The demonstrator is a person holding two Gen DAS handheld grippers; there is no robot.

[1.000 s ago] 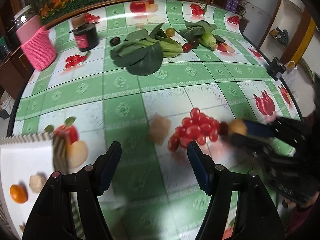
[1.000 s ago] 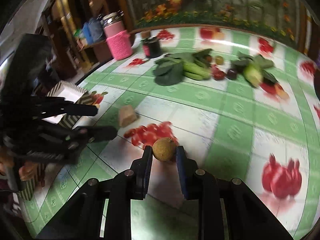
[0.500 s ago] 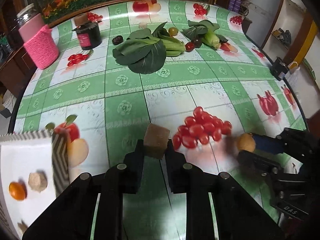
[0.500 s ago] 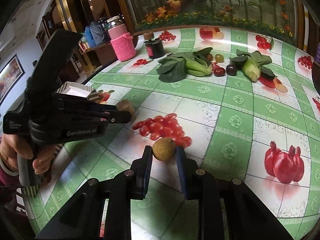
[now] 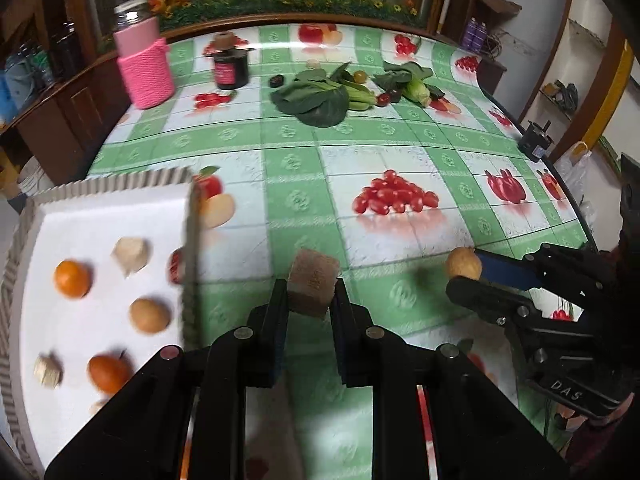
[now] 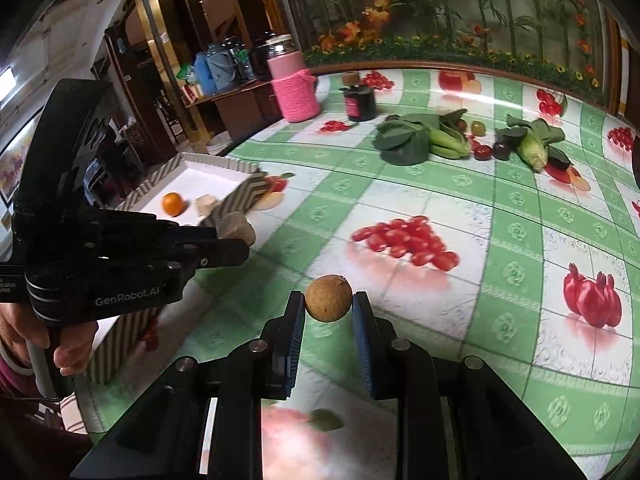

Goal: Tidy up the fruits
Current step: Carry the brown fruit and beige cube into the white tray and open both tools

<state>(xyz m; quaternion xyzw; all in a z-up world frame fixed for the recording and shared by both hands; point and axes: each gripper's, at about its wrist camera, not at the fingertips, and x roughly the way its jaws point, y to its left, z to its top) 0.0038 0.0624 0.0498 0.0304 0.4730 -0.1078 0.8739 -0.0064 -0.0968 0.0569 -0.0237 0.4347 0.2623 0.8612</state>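
My left gripper (image 5: pixel 312 294) is shut on a brown cube-shaped piece (image 5: pixel 313 281) and holds it above the table, just right of the white tray (image 5: pixel 120 190). The tray holds several fruits: an orange (image 5: pixel 72 279), a tan round fruit (image 5: pixel 149 314) and pale chunks. My right gripper (image 6: pixel 328 306) is shut on a round brown fruit (image 6: pixel 329 298), held above the table. It also shows in the left wrist view (image 5: pixel 464 270), to the right of my left gripper. The left gripper appears in the right wrist view (image 6: pixel 234 236) beside the tray (image 6: pixel 240 196).
Leafy greens (image 5: pixel 316 96), corn (image 5: pixel 416 90) and small dark fruits lie at the far side. A pink knitted jar (image 5: pixel 146 68) and a dark jar (image 5: pixel 231 70) stand at the back left. The tablecloth (image 5: pixel 304 148) has printed fruit pictures.
My left gripper closed on the brown cube, lifted it and moved left toward the tray. The right gripper kept its hold on the round brown fruit and followed leftward.
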